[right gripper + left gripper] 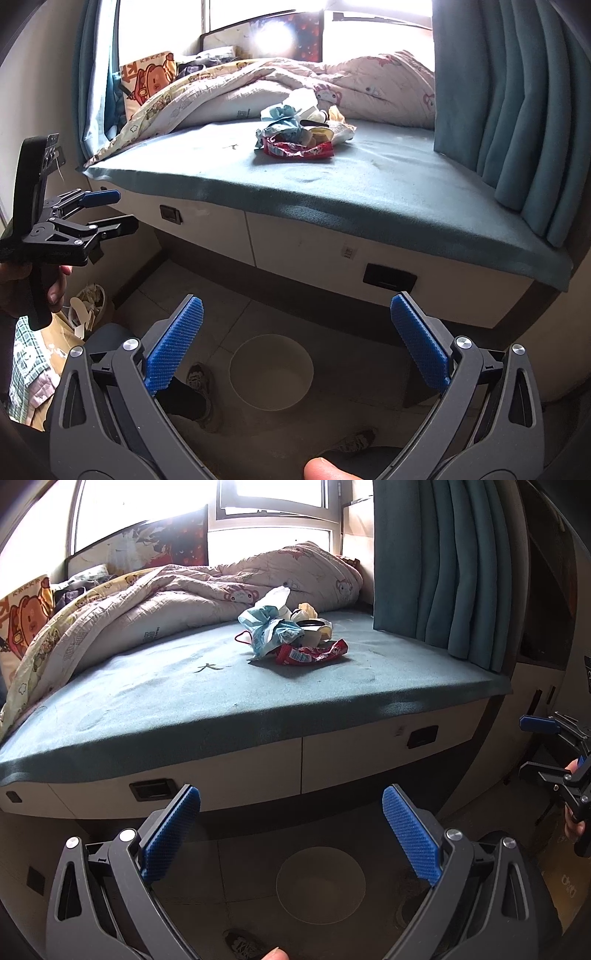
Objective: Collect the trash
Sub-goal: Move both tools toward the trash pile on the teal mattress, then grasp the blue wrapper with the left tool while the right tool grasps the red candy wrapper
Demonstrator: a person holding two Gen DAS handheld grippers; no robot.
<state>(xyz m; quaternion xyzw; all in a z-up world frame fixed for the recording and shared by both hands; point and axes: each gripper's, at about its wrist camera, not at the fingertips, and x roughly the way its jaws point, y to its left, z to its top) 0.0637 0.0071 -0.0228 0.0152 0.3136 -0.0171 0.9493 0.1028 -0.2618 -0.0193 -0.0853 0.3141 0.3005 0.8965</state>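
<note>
A pile of trash (291,631) lies on the teal mattress (147,701): a red snack wrapper (310,653), a crumpled light-blue bag (269,627) and white tissue (275,596). The right wrist view shows the same pile (306,129) with the red wrapper (299,149) in front. A white round bin (320,884) (271,371) stands on the floor below the bed. My left gripper (291,795) (107,211) is open and holds nothing, well short of the pile. My right gripper (297,301) (537,746) is also open with nothing in it, off to the right.
A rumpled quilt (184,598) fills the back of the bed. A teal curtain (436,561) hangs at the right. Drawers (236,771) front the bed base. A person's shoes (201,380) stand on the tiles, and a box of clutter (55,350) sits at left.
</note>
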